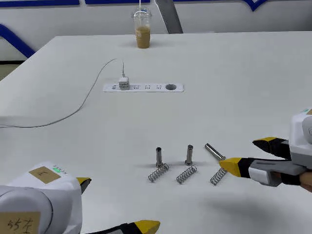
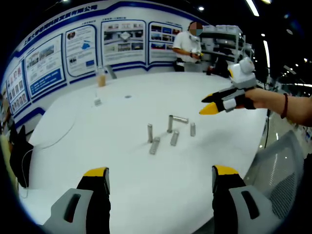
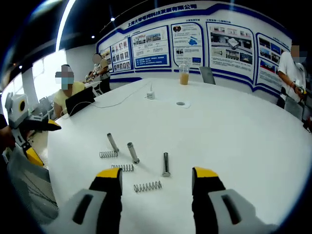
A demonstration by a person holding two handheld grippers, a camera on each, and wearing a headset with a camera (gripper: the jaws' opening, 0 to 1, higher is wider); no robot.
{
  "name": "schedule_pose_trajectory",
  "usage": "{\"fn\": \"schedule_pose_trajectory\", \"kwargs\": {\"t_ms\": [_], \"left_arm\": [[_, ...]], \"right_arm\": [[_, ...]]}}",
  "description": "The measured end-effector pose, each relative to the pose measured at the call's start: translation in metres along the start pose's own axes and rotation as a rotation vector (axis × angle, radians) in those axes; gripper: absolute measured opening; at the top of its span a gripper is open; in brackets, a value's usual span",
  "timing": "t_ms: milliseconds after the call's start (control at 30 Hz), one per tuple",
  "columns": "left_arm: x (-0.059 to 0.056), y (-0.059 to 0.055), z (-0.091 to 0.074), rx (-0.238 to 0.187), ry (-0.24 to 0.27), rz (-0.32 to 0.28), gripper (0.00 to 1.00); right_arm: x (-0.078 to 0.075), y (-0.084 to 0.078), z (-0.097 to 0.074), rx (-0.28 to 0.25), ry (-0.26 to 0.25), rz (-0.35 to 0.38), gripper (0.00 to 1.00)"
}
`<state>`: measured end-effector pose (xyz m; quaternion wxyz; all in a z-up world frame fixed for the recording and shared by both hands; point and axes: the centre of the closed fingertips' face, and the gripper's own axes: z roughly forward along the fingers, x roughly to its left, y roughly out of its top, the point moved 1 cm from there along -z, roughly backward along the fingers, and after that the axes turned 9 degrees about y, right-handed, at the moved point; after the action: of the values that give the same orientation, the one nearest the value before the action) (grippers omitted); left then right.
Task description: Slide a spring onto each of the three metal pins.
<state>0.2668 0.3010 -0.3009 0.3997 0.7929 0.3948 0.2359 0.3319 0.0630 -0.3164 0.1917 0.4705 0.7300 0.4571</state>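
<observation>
Two metal pins (image 1: 159, 156) (image 1: 189, 154) stand upright on the white table (image 1: 234, 87), and a third pin (image 1: 214, 151) lies on its side to their right. A loose spring lies just in front of each: left spring (image 1: 158, 172), middle spring (image 1: 186, 174), right spring (image 1: 219, 176). My right gripper (image 1: 248, 153) hovers open beside the lying pin and the right spring, holding nothing. My left gripper (image 1: 115, 204) is open and empty at the near left, well short of the parts. In the left gripper view the pins (image 2: 170, 123) and springs (image 2: 174, 137) lie ahead of the jaws.
A white power strip (image 1: 144, 87) with a plug (image 1: 124, 83) and a thin cable (image 1: 83, 105) lies farther back. A plastic cup of brown drink (image 1: 142, 30) stands near the far edge. People (image 3: 68, 92) sit and stand beyond the table.
</observation>
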Motion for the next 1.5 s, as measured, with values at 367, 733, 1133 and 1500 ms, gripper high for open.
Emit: {"fn": "schedule_pose_trajectory", "kwargs": {"t_ms": [367, 733, 1133, 1500], "left_arm": [[-0.004, -0.001, 0.003, -0.007, -0.003, 0.003, 0.85], [-0.007, -0.005, 0.008, -0.006, -0.011, -0.004, 0.83], [-0.009, -0.008, 0.011, 0.005, -0.018, 0.015, 0.81], [-0.009, -0.011, 0.013, 0.023, -0.019, 0.016, 0.81]], "right_arm": [[-0.015, 0.004, 0.025, 0.006, -0.012, 0.009, 0.48], [-0.021, 0.004, 0.053, 0.007, 0.004, -0.003, 0.38], [-0.024, -0.008, 0.087, 0.065, 0.042, -0.024, 0.28], [-0.031, -0.013, 0.1, 0.078, 0.024, 0.012, 0.19]]}}
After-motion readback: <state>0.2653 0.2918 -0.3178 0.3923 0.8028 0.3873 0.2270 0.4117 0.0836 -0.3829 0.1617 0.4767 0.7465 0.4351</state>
